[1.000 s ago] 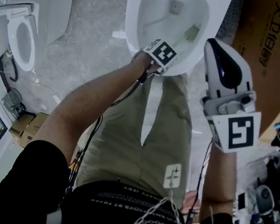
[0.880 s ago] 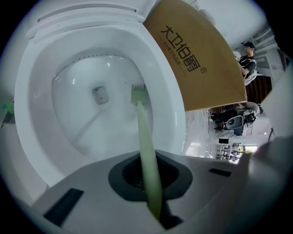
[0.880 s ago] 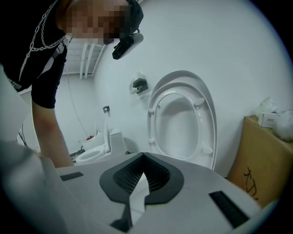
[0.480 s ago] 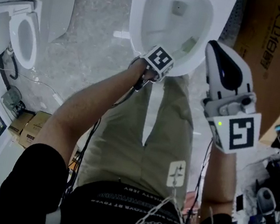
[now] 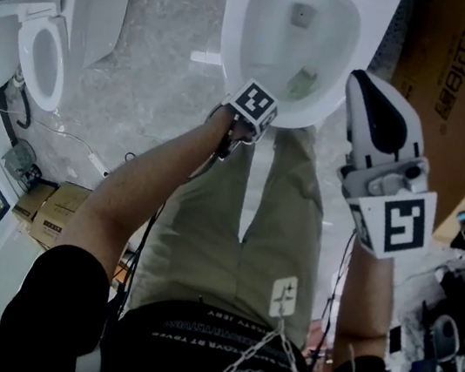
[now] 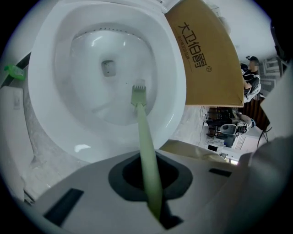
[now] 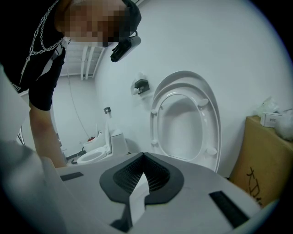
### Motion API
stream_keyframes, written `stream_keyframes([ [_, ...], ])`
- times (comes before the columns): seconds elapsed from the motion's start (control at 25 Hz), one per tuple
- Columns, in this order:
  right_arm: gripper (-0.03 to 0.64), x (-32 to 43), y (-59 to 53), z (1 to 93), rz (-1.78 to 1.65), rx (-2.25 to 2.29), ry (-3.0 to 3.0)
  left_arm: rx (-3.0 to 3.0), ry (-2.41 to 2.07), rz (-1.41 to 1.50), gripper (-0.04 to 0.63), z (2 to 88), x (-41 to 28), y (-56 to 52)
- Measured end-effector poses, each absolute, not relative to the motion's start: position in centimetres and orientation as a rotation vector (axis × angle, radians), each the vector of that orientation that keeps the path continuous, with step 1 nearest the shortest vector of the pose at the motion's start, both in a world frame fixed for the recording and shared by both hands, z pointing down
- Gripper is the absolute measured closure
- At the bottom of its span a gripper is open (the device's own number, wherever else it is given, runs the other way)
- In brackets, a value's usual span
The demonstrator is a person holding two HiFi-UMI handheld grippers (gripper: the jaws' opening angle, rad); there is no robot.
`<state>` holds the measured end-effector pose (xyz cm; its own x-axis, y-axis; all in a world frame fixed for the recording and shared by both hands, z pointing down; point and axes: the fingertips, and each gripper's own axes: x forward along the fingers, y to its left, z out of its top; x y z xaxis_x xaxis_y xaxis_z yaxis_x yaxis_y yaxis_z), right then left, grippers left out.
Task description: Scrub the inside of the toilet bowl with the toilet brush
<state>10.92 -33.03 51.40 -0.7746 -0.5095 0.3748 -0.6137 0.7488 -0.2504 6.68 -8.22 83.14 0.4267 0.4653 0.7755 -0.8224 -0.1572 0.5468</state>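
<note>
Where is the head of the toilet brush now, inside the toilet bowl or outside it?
Inside. The brush head shows within the rim of the toilet bowl, down near its inner wall.

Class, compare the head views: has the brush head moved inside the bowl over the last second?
Yes. Judged against the drain hole, the brush head has slid down the picture, away from it and toward the near rim.
</note>
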Motion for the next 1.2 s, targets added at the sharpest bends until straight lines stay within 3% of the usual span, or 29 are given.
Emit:
stream_keyframes([
  [0.48, 0.614, 10.3, -32.8, 51.5, 0.531, 0.861, -2.664, 1.093, -0.618, 0.912, 0.591, 83.2, 2.4, -9.1],
  [0.88, 0.614, 10.2, -32.3, 52.3, 0.564, 0.849, -2.659, 0.923, -0.700, 0.509, 0.591, 83.9, 6.7, -13.9],
  [1.2, 0.614, 10.8, -32.7, 52.5, 0.575, 0.869, -2.650, 0.836, -0.773, 0.387, 0.591, 85.6, 6.3, -17.4],
])
